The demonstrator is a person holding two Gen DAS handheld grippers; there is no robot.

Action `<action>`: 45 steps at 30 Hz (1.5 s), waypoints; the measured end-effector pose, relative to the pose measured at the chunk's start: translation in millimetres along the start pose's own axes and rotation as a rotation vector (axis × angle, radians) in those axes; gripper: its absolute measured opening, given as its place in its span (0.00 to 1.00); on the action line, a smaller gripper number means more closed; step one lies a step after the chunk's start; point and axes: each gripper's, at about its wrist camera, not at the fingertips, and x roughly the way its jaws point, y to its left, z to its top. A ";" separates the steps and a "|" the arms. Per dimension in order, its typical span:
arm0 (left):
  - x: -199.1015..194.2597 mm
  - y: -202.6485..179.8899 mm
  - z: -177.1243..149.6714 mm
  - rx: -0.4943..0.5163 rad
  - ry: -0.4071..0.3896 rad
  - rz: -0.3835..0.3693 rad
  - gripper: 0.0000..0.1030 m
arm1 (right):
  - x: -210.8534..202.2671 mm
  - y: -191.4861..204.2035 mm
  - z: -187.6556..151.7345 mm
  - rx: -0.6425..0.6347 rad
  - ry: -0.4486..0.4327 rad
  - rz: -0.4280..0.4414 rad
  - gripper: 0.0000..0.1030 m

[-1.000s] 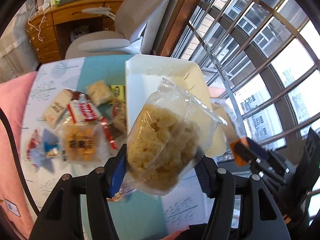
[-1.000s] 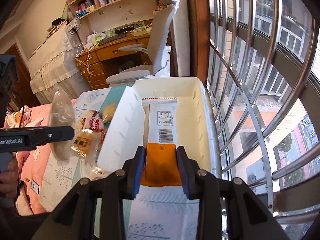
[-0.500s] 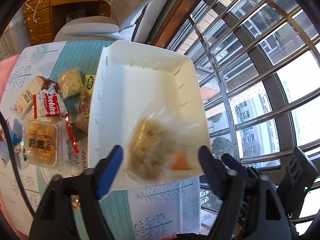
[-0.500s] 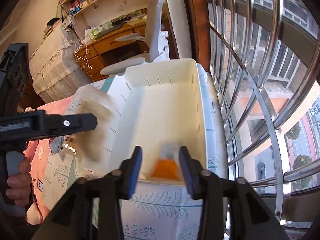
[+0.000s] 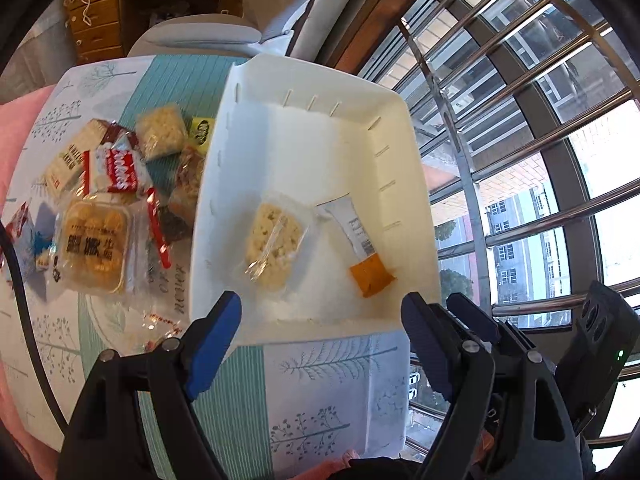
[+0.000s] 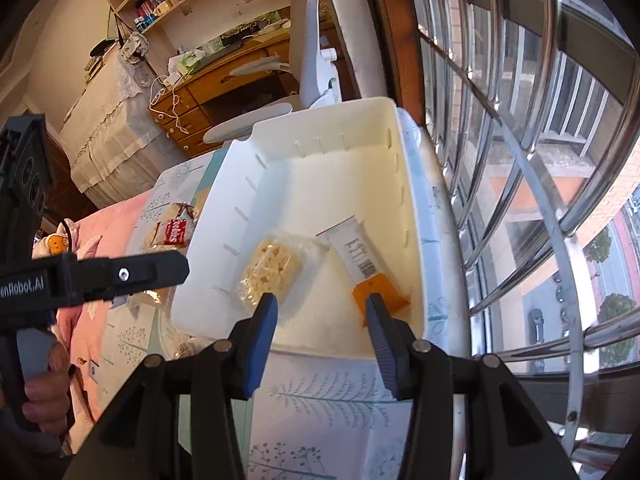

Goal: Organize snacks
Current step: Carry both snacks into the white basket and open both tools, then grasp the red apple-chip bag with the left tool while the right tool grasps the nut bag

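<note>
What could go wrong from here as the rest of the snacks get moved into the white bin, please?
1. The remaining snack pile is crowded and overlapping right against the white bin wall, so the open left gripper might pinch two packets together or nudge the bin.
2. The rice-crisp packet and the orange-ended sachet both lie at the near end of the bin, so further drops there may stack unevenly.
3. The open right gripper hangs over that same near rim, so the two could collide.

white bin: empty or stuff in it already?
Not empty. The white bin holds two packets lying flat: a clear puffed-snack bag and an orange-and-white sachet.
</note>
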 end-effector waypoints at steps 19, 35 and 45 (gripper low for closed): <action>-50.3 141.8 -67.6 -0.173 -0.041 0.091 0.79 | 23.3 62.9 -32.8 0.034 0.130 0.091 0.45; -83.9 256.4 -50.8 -0.133 0.036 0.192 0.79 | 58.5 108.4 -56.7 0.316 0.188 0.078 0.53; -76.3 316.1 -25.5 -0.029 0.110 0.224 0.80 | 95.2 146.7 -81.3 0.439 0.209 0.027 0.55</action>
